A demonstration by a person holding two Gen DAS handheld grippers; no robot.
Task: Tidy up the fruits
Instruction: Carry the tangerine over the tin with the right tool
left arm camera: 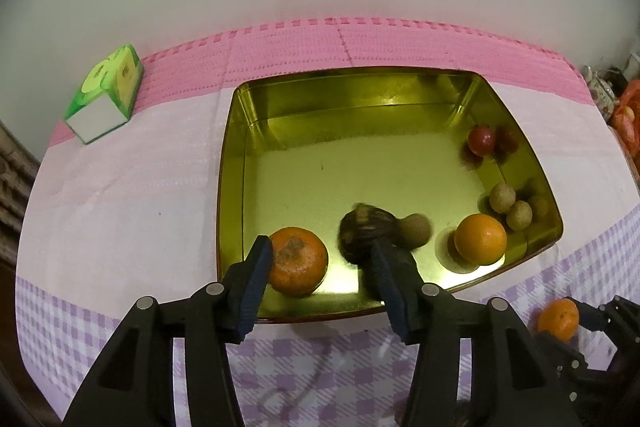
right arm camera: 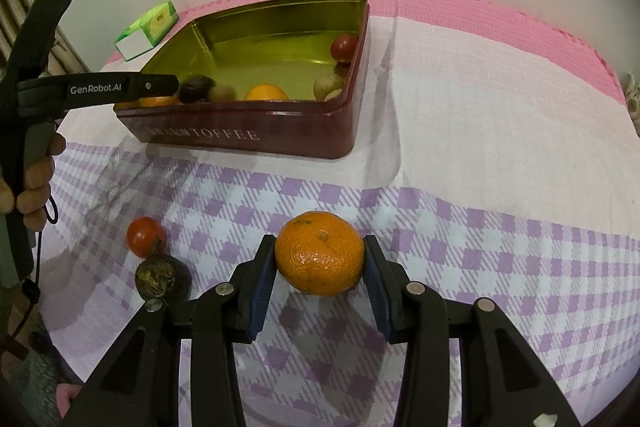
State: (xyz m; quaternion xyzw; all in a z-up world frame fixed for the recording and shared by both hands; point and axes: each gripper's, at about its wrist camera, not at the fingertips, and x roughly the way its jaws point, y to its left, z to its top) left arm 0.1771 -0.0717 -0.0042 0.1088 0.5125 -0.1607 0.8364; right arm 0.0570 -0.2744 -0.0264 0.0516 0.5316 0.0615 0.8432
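A gold-lined toffee tin (left arm camera: 240, 187) holds a mandarin (left arm camera: 298, 261), a blurred dark round fruit (left arm camera: 366, 231), a brown fruit (left arm camera: 418, 229), an orange (left arm camera: 480, 239), small brown fruits (left arm camera: 502, 198) and a red one (left arm camera: 482, 140). My left gripper (left arm camera: 320, 247) hangs open over the tin's near edge, the mandarin by its left finger and the dark fruit at its right fingertip. My right gripper (right arm camera: 319, 240) is shut on another mandarin (right arm camera: 320, 255) over the checked cloth. A red fruit (right arm camera: 145, 237) and a dark wrinkled fruit (right arm camera: 158, 277) lie left of it.
A green and white box (left arm camera: 106, 95) stands at the back left by the wall. In the right wrist view a hand (right arm camera: 36, 179) holds the left gripper (right arm camera: 120, 89) over the tin's red outer wall (right arm camera: 240, 137). Pink cloth stretches right of the tin.
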